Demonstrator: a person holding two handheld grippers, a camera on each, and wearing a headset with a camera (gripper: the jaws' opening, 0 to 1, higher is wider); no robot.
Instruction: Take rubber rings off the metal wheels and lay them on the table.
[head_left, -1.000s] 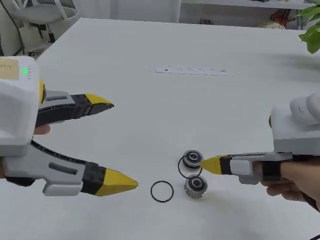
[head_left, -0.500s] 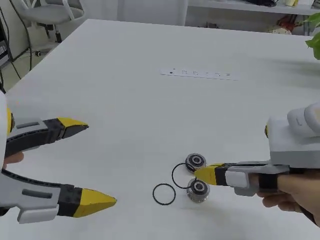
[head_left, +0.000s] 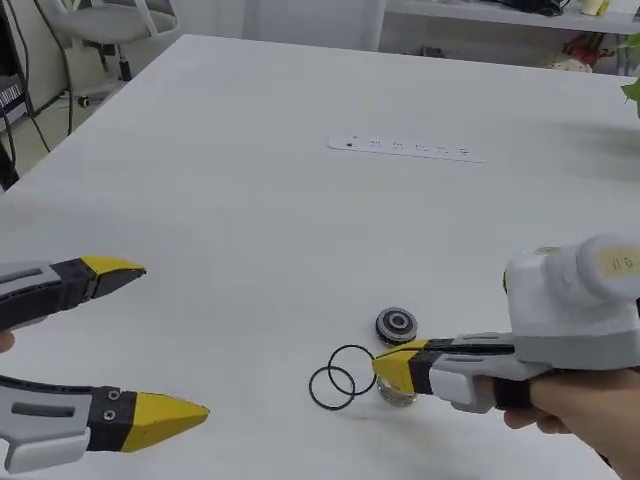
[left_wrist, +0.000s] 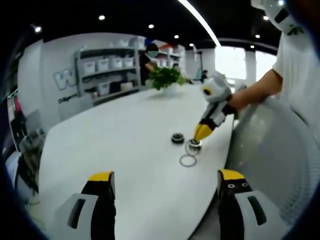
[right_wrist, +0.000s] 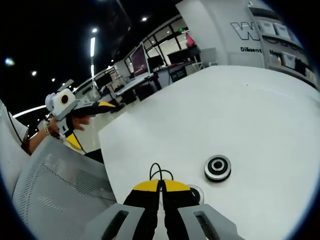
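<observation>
The person stands at a wide white worktop (head_left: 300, 220) with a hand-held gripper in each hand. The right hand-held gripper (head_left: 385, 365) is low over the near part of the worktop, with its yellow-tipped jaws clenched together. In the right gripper view a thin black loop of a rubber ring (head_left: 352, 362) comes out from between the closed tips, so it is gripping that ring. From above, the ring reaches away from the tips towards the person's left and overlaps a second rubber ring (head_left: 330, 387), which lies flat on the worktop just nearer the person.

Two metal wheels sit right beside the rings. One metal wheel (head_left: 397, 324) stands free just beyond the right hand-held gripper's jaws, with its dark round face up. The other metal wheel (head_left: 397, 393) is tucked under those jaws and partly hidden by them. I cannot tell whether any ring is on either wheel.

The left hand-held gripper (head_left: 160, 340) is off to the left, well apart from the wheels. Its two jaws are spread wide with nothing between them.

Farther back on the worktop lies a white power strip (head_left: 405, 148). An office chair (head_left: 110, 20) stands past the far left corner.
</observation>
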